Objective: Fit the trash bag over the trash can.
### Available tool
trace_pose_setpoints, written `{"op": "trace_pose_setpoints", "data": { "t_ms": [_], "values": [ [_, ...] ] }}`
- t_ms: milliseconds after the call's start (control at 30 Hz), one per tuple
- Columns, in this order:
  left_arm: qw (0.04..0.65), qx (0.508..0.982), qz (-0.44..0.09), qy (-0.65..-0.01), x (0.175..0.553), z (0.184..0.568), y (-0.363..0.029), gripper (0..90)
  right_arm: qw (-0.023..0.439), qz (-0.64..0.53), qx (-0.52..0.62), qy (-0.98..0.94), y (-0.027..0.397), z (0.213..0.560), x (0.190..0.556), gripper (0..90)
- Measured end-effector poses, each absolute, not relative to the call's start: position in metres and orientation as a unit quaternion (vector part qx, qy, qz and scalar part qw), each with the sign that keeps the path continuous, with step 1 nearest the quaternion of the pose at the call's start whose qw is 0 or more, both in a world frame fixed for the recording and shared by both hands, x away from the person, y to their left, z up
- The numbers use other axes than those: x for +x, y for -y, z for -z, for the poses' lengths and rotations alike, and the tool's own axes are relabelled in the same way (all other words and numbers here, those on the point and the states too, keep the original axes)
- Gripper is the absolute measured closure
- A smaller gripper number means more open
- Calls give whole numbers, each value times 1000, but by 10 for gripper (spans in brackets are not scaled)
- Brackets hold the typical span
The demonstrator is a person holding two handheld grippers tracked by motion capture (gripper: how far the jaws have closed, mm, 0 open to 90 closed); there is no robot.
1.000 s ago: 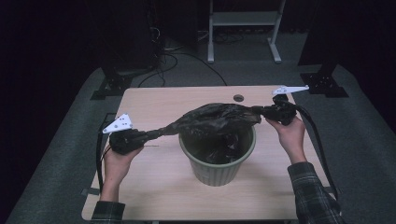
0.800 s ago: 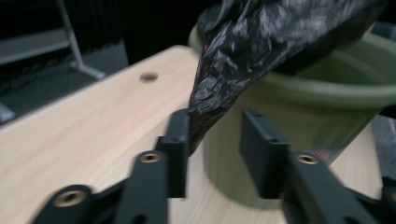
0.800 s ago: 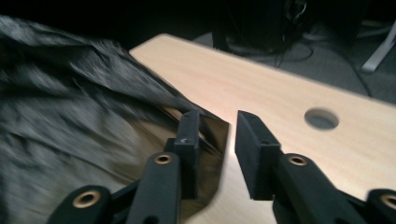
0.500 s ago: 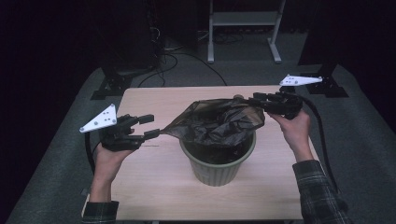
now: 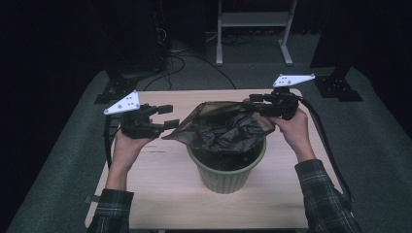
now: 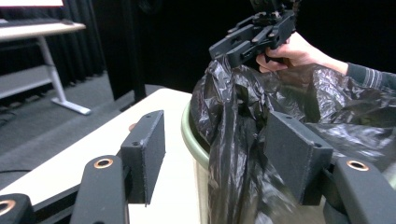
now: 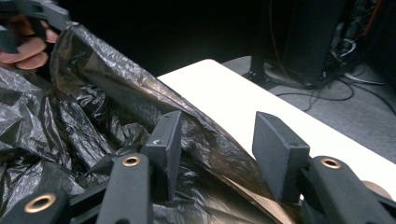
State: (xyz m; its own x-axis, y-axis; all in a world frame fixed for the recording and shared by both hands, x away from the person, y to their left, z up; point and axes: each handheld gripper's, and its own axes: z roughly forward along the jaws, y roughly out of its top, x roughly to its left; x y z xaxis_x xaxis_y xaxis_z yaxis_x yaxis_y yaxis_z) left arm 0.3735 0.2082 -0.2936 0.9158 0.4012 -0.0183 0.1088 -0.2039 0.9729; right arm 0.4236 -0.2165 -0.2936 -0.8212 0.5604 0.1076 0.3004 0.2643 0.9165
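Wooden table (image 5: 160, 184), dark room.

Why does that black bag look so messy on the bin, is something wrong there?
The black bag is not fitted over the green bin. It lies crumpled across the mouth, one corner sticking out flat toward the left gripper, the rim bare at the front. Both grippers' jaws have just been opening; the bag edge lies loose between them. Nothing looks torn or spilled.

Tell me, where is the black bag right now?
In the high view, the black bag sits mid-table, draped in the green bin, between the left gripper and right gripper.
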Motion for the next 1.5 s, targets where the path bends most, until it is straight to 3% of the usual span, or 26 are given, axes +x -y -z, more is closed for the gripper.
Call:
{"op": "trace_pose_setpoints", "data": {
  "t_ms": [100, 167, 267, 367, 433, 800, 1200, 1500],
  "values": [
    [609, 770, -102, -159, 380, 299, -199, 373, 115, -539, 264, -792, 212, 296, 426, 602],
    [597, 780, -96, -159, 385, 302, -193, 386, 108, -540, 262, -793, 209, 298, 427, 715],
    [588, 790, -79, -154, 390, 308, -187, 579, 99, -536, 262, -796, 206, 302, 430, 846],
    [580, 795, -81, -156, 393, 312, -184, 812, 93, -533, 265, -798, 204, 304, 432, 887],
    [578, 795, -84, -161, 395, 314, -182, 888, 95, -533, 267, -797, 204, 305, 433, 896],
    [565, 781, -117, -237, 421, 326, -186, 896, 104, -531, 298, -786, 204, 310, 445, 900],
    [490, 830, -79, -253, 428, 365, -175, 895, 93, -492, 334, -799, 199, 336, 454, 900],
    [484, 831, -52, -269, 423, 386, -180, 874, 84, -481, 354, -798, 217, 356, 445, 900]
  ]
}}
